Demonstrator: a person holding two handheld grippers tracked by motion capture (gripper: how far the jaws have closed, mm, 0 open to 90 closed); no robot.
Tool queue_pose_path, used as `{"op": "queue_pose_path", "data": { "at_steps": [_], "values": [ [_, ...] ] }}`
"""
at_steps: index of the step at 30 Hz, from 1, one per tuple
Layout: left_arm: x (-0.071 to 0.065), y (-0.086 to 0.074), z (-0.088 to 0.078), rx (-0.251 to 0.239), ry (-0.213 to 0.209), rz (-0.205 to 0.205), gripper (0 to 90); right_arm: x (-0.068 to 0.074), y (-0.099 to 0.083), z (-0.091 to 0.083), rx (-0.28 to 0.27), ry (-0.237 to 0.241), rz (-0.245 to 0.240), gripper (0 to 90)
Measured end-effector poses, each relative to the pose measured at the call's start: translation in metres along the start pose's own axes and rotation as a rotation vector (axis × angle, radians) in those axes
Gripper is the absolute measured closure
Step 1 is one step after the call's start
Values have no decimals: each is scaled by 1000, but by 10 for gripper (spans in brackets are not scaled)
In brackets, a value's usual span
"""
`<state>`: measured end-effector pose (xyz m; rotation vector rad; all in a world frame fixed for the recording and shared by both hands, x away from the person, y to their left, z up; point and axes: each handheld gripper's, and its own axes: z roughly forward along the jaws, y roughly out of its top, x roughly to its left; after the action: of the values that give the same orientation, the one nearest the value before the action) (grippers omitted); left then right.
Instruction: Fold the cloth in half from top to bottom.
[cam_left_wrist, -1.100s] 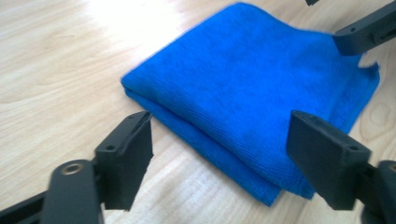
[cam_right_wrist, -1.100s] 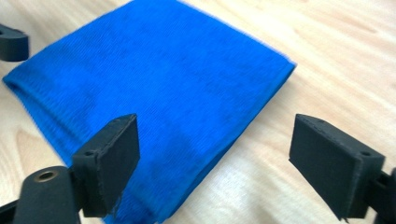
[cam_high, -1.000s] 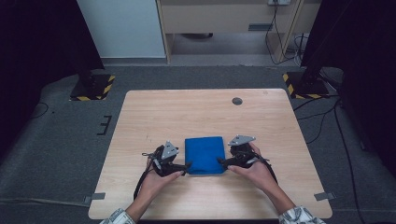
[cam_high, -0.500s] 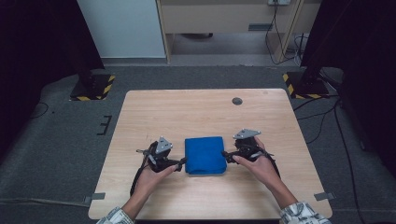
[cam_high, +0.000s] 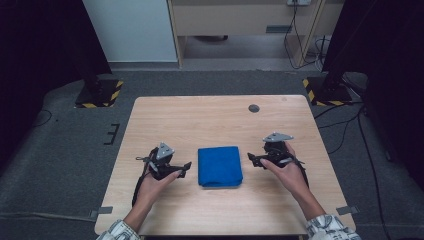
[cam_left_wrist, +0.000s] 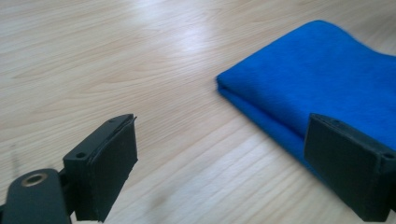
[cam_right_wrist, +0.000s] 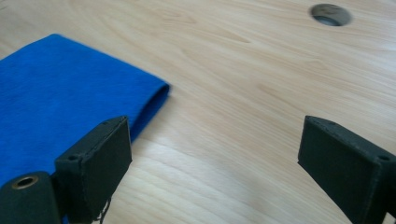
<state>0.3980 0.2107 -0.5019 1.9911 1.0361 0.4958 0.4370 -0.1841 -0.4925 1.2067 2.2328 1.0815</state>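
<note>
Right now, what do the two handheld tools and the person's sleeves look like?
Both tools, left tool and right tool, are black, each topped by a grey three-cornered plate, with black cables trailing back. Their jaws carry flat rectangular black pads. The sleeves are light plaid.

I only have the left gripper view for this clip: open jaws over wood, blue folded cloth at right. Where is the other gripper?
Observer: The right gripper sits on the cloth's opposite side, apart from it, jaws open.
Operator: Anything else on the table?
Observer: A round dark hole near the table's far edge.
Operator: Is the left gripper touching the cloth?
Observer: No, from above the left gripper shows a gap of bare wood before it.
</note>
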Motion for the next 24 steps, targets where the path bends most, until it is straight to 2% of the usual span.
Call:
{"op": "queue_pose_path", "data": {
  "at_steps": [7,11,13,20,22,24],
  "values": [
    [22,-8,1,37,33,-29,94,-30,-7,-8,-4,-75,56,100],
    [34,-14,3,59,46,-46,91,-49,-15,-11,3,-103,116,100],
    [39,-16,4,74,55,-51,90,-55,-19,-11,8,-118,132,99],
    [56,-28,12,131,98,-64,85,-76,-38,-5,64,-169,198,101],
    [58,-31,14,144,110,-60,82,-78,-43,-1,78,-186,209,98],
    [60,-31,14,144,115,-62,77,-80,-46,3,118,-208,209,93]
  ]
}}
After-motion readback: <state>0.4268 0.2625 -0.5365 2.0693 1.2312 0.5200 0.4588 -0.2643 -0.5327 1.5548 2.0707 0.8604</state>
